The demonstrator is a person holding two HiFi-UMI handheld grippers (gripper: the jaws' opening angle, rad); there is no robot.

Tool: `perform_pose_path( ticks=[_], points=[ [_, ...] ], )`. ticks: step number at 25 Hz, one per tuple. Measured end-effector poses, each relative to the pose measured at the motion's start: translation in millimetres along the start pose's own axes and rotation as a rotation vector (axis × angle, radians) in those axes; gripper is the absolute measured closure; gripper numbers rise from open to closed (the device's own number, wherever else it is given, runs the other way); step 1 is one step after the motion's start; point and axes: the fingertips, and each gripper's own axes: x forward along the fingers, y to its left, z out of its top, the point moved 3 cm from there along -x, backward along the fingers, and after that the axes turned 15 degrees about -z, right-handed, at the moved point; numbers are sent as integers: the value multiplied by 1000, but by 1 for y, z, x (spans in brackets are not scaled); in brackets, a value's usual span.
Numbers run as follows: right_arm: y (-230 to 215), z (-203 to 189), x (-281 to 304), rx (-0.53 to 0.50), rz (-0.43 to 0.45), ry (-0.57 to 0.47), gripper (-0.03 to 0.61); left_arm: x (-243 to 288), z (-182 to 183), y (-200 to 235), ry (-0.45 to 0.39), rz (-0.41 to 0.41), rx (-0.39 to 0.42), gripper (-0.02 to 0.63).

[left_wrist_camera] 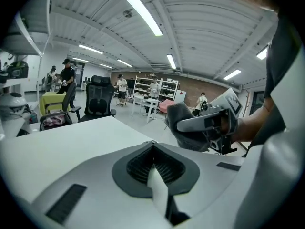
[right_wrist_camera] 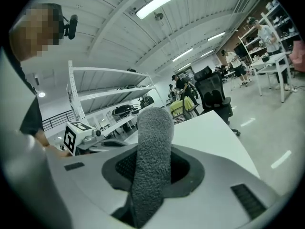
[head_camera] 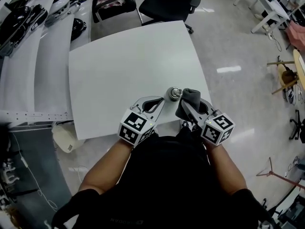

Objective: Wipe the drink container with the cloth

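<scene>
Step in hand: approach; wiping looks not yet begun. The can stands near the table's near edge. The right gripper pinches the grey cloth just right of the can. The left gripper has its jaws pressed together, with no can between them. Next move, likely: steady the can and press the cloth against its side.

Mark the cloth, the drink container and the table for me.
cloth [right_wrist_camera: 151, 161], right gripper view, middle of the grey fold
drink container [head_camera: 175, 93], head view, its shiny top
table [head_camera: 124, 75], head view, bare white top
</scene>
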Motion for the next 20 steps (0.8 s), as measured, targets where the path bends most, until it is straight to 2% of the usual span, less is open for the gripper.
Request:
perform_pose_path(
  ticks=[4, 11, 16, 20],
  points=[
    [3, -4, -10, -2, -15, -7, 468, 0, -2, -7, 14, -13, 5, 597],
    [-7, 0, -23, -13, 7, 0, 468, 2, 6, -27, -3, 30, 20, 597],
    [-11, 9, -36, -23, 96, -17, 468, 10, 14, -45, -17, 91, 26, 597],
    [-18, 5, -53, -73, 162, 16, 468, 24, 13, -64, -51, 164, -11, 597]
  ],
)
